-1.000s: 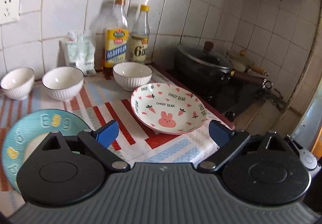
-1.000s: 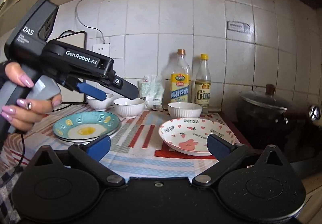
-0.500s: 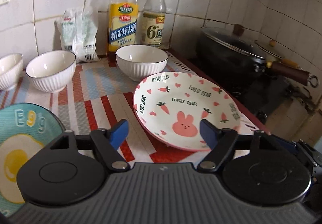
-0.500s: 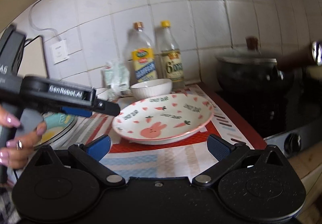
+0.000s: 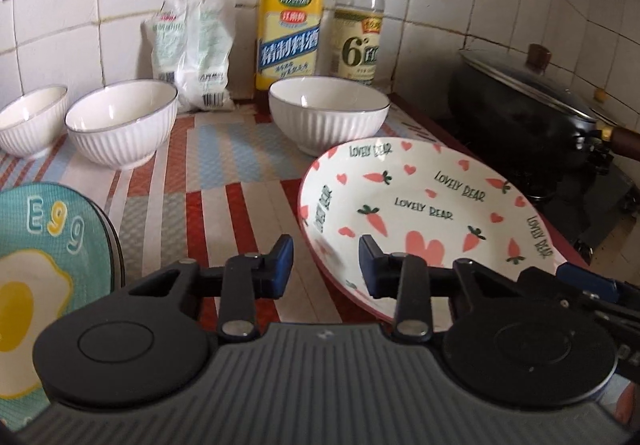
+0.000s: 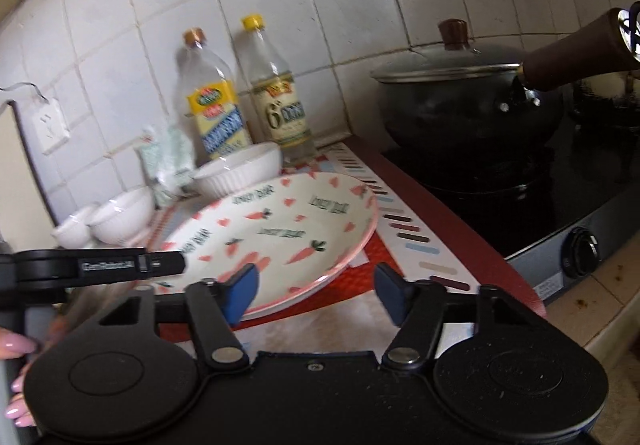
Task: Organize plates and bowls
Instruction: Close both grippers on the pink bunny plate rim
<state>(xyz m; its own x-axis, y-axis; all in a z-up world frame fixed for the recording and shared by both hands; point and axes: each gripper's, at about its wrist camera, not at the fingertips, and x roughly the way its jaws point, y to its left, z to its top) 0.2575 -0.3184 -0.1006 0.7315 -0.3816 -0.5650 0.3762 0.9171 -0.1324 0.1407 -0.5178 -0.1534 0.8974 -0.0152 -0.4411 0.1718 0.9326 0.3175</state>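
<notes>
The left gripper (image 5: 325,269), its jaws just closing, straddles the near left rim of the white ceramic plate printed with pink hearts, carrots and a rabbit (image 5: 432,205); one blue pad sits outside the rim and one over the plate's inside, a gap still showing, so it has not clamped. The right gripper (image 6: 316,295) has also been closing, and stands half open at the same plate's (image 6: 272,229) near right rim, the rim between its pads but not pinched. Ahead of the left gripper stands a white ribbed bowl (image 5: 328,117); to its left, two more white ribbed bowls (image 5: 120,125) and a teal plate with a fried-egg print (image 5: 36,245), all on a striped mat (image 5: 224,181).
</notes>
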